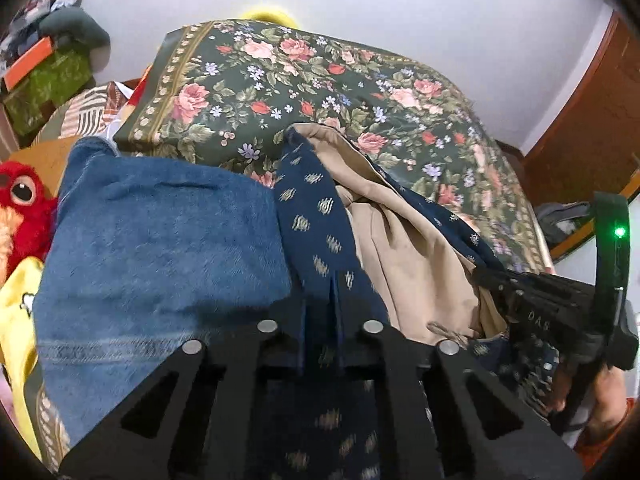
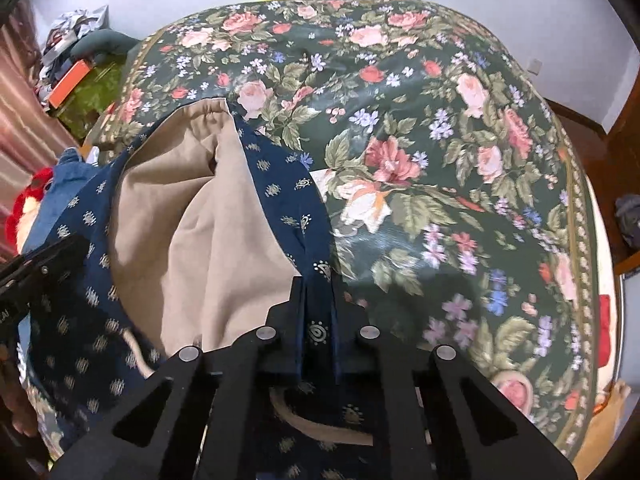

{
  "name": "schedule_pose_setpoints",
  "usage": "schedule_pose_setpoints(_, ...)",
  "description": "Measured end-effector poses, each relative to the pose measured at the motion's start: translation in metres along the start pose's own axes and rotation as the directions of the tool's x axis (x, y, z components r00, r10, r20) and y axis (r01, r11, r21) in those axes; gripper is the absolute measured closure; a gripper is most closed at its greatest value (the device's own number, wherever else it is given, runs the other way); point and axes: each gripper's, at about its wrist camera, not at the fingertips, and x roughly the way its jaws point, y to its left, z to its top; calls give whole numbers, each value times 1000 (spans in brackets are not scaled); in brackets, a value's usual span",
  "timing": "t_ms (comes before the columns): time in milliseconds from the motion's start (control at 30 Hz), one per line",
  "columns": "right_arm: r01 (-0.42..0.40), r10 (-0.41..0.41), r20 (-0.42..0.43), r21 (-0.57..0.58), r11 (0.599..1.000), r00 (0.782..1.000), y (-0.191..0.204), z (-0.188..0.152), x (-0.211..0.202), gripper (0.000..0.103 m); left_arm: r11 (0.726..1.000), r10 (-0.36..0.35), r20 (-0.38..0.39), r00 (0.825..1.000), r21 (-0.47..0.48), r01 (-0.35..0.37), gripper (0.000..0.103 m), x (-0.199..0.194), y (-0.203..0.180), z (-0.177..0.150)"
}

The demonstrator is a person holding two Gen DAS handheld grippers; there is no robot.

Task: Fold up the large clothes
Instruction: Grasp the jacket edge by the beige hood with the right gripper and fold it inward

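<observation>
A navy garment with small gold motifs [image 1: 316, 216] and a beige lining [image 1: 404, 232] lies bunched on a bed with a dark green floral cover [image 1: 320, 80]. My left gripper [image 1: 320, 284] is shut on a fold of the navy cloth. My right gripper [image 2: 319, 284] is shut on another edge of the same garment [image 2: 280, 184], whose beige lining [image 2: 192, 216] spreads to its left. The right gripper also shows at the right of the left wrist view [image 1: 532, 300], and the left gripper at the left edge of the right wrist view [image 2: 32, 268].
A folded blue denim piece [image 1: 160, 240] lies left of the garment. A red plush toy [image 1: 20, 196] and a yellow cloth [image 1: 20, 320] sit at the far left. Boxes and clutter [image 1: 48, 68] stand at the back left. A wooden wardrobe [image 1: 592, 120] is at the right.
</observation>
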Motion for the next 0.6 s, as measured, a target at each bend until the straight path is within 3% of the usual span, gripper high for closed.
schedule_pose_setpoints(300, -73, 78, 97, -48, 996, 992, 12, -29, -78, 95, 992, -44, 97, 994, 118, 33, 103, -92, -18, -19)
schedule_pose_setpoints(400, -73, 84, 125, -91, 993, 989, 20, -47, -103, 95, 983, -46, 90, 995, 179, 29, 103, -112, -30, -31)
schedule_pose_setpoints(467, -81, 94, 134, -102, 992, 986, 19, -61, -115, 95, 980, -34, 83, 996, 200, 17, 95, -115, -34, -40)
schedule_pose_setpoints(533, -87, 100, 131, -104, 991, 986, 16, -72, -119, 95, 978, -14, 56, 998, 210, 2, 67, -110, -36, -48)
schedule_pose_setpoints(600, -93, 104, 120, -97, 991, 987, 10, -84, -118, 95, 980, 5, 40, 999, 201, -13, 56, -103, -34, -54)
